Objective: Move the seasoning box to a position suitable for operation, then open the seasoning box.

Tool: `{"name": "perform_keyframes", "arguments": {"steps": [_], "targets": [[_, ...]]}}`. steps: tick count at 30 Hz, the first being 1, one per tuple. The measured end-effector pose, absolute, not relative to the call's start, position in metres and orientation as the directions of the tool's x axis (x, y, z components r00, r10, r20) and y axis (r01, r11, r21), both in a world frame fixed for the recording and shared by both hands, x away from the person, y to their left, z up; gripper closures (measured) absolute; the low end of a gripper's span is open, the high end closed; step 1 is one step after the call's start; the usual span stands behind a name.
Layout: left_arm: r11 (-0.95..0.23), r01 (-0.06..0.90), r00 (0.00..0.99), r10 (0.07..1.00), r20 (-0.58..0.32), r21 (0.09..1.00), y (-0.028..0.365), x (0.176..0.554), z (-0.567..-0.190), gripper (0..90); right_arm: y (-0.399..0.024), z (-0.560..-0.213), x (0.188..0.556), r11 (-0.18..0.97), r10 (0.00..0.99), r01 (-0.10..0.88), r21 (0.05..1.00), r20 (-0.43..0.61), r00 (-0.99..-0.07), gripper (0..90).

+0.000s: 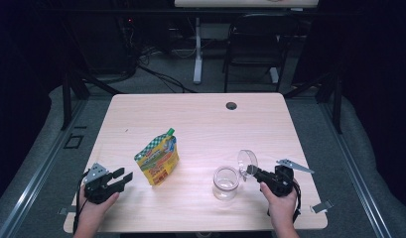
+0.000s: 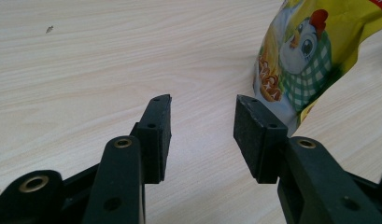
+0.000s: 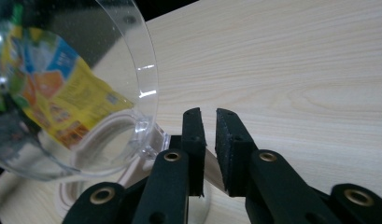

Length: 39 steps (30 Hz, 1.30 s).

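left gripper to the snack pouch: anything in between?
Nothing visible. The left gripper sits with jaws open on bare table, pointed toward the pouch, with only wood between them. In the left gripper view the pouch stands just beyond the right-hand pad, apart from it.

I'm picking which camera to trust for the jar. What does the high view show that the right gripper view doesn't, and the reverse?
High view alone: the whole table, the left gripper with jaws open, a floor and a chair beyond. Right gripper view alone: the narrow gap between the right gripper's pads, nothing in it. Both: the clear jar, its raised lid and the yellow pouch, seen through the lid in the gripper view.
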State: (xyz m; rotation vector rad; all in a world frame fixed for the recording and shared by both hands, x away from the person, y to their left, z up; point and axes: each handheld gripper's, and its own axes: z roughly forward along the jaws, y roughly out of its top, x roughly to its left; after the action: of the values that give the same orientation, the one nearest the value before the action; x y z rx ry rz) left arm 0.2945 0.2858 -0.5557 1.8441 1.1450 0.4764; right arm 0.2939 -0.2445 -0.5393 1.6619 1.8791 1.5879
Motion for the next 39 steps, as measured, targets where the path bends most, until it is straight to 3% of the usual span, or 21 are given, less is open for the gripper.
{"name": "perform_keyframes", "arguments": {"steps": [15,39], "targets": [[-0.185,0.515,0.53,0.837,-0.141,0.837,0.278,0.3,-0.557,54.0,-0.239,-0.538,0.288,0.053,0.884,0.512,0.857,0.198,-0.424,72.9],[-0.256,0.506,0.638,0.754,-0.158,0.823,0.261,0.283,-0.547,53.8,-0.249,-0.54,0.289,0.046,0.891,0.518,0.854,0.198,-0.407,69.5]]}}
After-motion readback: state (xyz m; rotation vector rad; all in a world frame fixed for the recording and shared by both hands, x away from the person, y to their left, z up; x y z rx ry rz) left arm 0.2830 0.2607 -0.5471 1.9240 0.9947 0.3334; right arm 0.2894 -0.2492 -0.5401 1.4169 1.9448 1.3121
